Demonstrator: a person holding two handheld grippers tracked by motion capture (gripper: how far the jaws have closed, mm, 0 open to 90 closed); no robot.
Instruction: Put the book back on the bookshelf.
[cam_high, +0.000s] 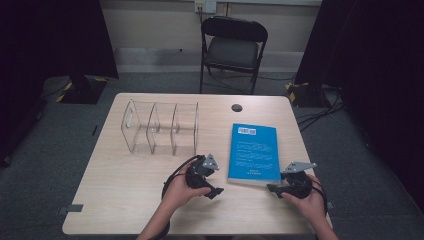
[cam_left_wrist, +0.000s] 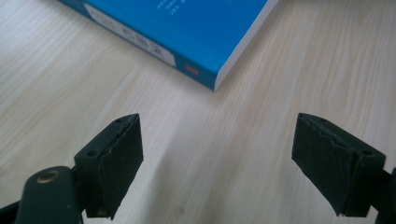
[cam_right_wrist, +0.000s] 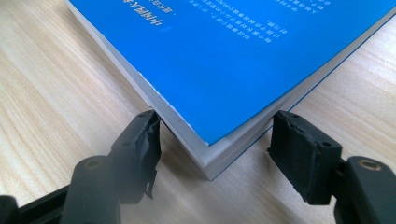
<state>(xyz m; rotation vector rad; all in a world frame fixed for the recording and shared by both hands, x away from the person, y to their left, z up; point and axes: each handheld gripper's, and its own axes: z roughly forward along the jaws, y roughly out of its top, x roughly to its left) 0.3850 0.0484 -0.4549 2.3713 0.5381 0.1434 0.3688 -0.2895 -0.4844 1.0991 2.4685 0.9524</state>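
Note:
A blue paperback book (cam_high: 254, 152) lies flat on the wooden table (cam_high: 125, 195), right of centre. My left gripper (cam_high: 215, 191) sits just left of the book's near left corner. In the left gripper view that gripper (cam_left_wrist: 217, 154) is open over bare wood, with the book (cam_left_wrist: 187, 28) a little ahead. My right gripper (cam_high: 274, 188) is at the book's near right corner. In the right gripper view its jaws (cam_right_wrist: 215, 144) straddle that corner of the book (cam_right_wrist: 243, 56), one pad at the page edge, the other at the adjoining side; no firm squeeze is visible.
A clear acrylic organizer (cam_high: 160, 127) with three compartments stands on the table's far left half. A round black cable hole (cam_high: 236, 108) sits near the far edge. A black folding chair (cam_high: 233, 47) stands beyond the table.

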